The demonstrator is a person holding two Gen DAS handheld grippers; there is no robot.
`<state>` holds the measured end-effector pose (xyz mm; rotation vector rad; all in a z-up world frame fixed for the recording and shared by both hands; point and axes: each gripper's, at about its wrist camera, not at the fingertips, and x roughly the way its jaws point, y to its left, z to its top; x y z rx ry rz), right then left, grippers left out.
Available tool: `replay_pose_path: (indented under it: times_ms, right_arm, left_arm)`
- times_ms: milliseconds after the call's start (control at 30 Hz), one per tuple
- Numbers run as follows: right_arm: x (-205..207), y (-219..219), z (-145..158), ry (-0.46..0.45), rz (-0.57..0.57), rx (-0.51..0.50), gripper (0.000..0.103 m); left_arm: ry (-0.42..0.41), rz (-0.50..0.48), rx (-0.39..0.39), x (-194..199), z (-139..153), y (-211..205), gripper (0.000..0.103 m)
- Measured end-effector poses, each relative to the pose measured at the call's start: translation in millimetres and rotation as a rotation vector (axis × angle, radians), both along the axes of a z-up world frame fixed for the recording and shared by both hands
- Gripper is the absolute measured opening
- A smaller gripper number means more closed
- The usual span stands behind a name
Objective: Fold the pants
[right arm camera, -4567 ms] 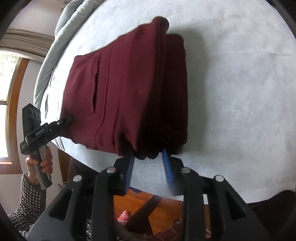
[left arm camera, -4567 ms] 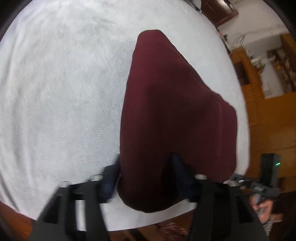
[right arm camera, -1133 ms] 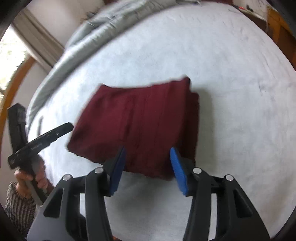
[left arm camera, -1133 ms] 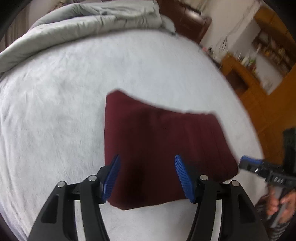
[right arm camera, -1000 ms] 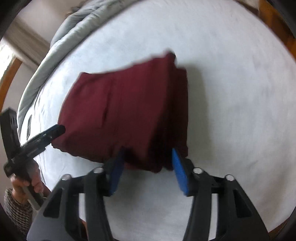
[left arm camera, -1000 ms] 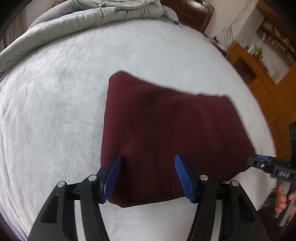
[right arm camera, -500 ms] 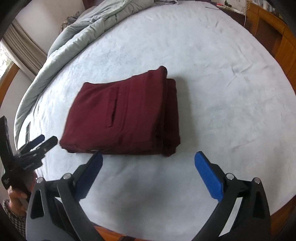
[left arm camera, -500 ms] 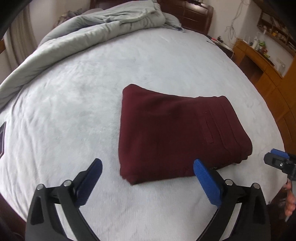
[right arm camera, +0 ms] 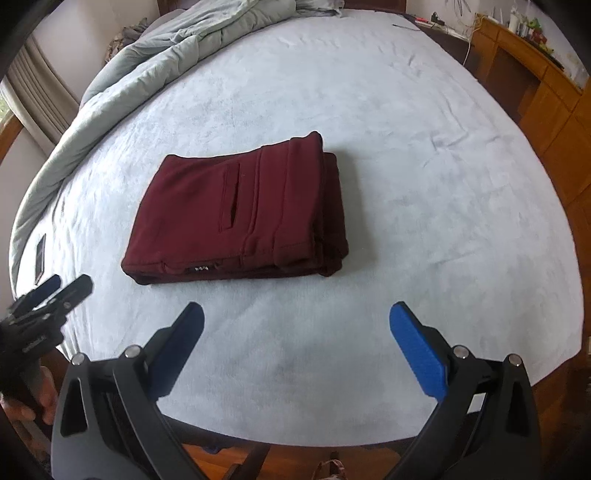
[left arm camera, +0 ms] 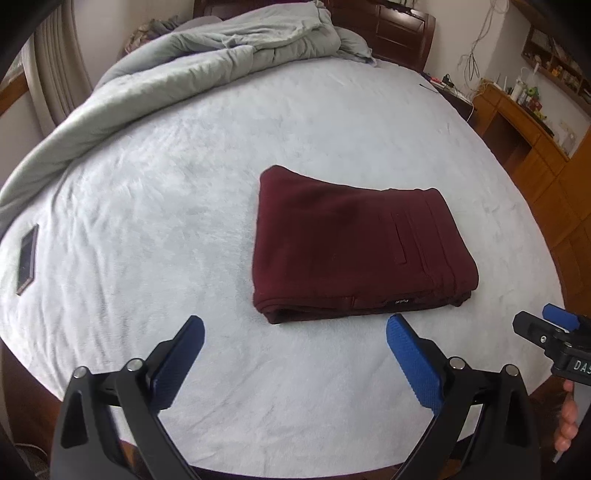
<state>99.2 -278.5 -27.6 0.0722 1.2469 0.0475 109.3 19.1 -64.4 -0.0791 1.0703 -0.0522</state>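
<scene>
The left tool [left arm camera: 295,334] and the right tool [right arm camera: 296,322] both stand with their blue pads spread as wide as they go and nothing between them, held above the near edge of the bed [left arm camera: 155,192] and angled down at it. A second ago each pair of pads was half closed over the near edge of the pants [left arm camera: 354,243]; now both have let go and pulled up and back, so the cloth lies clear of them on its own. That reads as the last fold set down: the pants sit as a compact dark red rectangle in the middle of the bed, layers stacked with the pocket slit and waistband on top (the edges line up fairly well, one under-layer showing a little at the side), and the task looks finished or nearly so. The bed is covered by a pale, softly rumpled sheet; a grey duvet [left arm camera: 207,62] is bunched along its far side, and a phone [left arm camera: 26,254] lies flat near the left edge, well apart from the pants. Beyond stand a dark wooden headboard [left arm camera: 391,29], curtains [right arm camera: 33,99] and wooden cabinets [left arm camera: 535,147].
</scene>
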Motion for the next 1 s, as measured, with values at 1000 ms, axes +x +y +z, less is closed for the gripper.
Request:
replay_pose_path:
  times_ms: [1000]
  right_arm:
    - [-19, 15, 26, -0.005, 0.001, 0.006, 0.100]
  left_arm:
    - [-0.055, -0.018, 0.057, -32, 49, -9, 0.099]
